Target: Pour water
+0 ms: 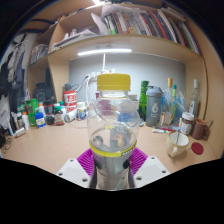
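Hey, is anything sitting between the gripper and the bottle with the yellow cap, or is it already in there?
Nothing stands in the way. The clear bottle with the yellow cap is already between the fingers, pads against its lower body on both sides; the gripper looks shut on it above the wooden table.

A wooden desk [45,150] spreads out at 9 o'clock, its far edge crowded with small bottles [38,116] and a red-labelled can [70,98]. At 3 o'clock stand a dark green can [154,105], a brown jar [186,122] and a small bowl [178,145]. Overhead, at 1 o'clock, a shelf carries books [140,22] (titles unreadable), with a strip light [104,51] beneath.
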The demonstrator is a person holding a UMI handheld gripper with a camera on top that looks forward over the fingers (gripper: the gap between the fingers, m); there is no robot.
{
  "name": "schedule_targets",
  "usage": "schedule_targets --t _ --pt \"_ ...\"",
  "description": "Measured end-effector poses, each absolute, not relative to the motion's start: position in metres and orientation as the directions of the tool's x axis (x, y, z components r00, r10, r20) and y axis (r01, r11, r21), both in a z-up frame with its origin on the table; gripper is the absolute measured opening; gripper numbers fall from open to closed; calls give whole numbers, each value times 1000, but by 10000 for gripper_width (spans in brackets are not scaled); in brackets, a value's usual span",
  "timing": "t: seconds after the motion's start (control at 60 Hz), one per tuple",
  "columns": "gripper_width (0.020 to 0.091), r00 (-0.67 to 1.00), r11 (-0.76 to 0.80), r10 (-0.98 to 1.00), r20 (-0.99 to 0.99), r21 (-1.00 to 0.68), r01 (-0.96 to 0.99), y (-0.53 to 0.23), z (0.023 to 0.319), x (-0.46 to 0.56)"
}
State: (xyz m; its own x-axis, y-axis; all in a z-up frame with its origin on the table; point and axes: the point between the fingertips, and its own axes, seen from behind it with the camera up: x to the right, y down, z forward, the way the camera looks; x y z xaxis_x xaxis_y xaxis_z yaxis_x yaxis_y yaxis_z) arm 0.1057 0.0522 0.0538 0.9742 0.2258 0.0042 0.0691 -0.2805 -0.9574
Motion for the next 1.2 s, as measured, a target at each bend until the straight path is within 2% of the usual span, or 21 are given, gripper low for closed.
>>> schedule_targets --t 0.1,0.183,0.233,0.35,0.45,0.583,0.617,0.7,0.917,1.083,1.2 --pt "431 972 -353 229 -62 -935 24 53 56 106" --pt "429 946 -394 175 -271 -900 -185 62 82 111" --pt "427 885 -438 124 -449 -825 -357 69 94 114" --pt "425 557 -507 -64 -828 -454 -733 90 118 128" --pt "428 195 -475 -205 -959 -77 -877 106 135 142" --pt "428 -305 -388 -275 -912 396 -832 133 159 162" --pt "427 -397 -365 -288 -871 483 -796 135 170 164" --pt "429 -539 -316 -288 -791 610 -727 149 172 172" --pt "431 -727 -216 -259 -636 772 -598 164 178 193" --pt "429 -763 -190 -225 -606 795 -576 169 185 205" --pt "430 -719 -220 -233 -655 755 -617 170 184 198"
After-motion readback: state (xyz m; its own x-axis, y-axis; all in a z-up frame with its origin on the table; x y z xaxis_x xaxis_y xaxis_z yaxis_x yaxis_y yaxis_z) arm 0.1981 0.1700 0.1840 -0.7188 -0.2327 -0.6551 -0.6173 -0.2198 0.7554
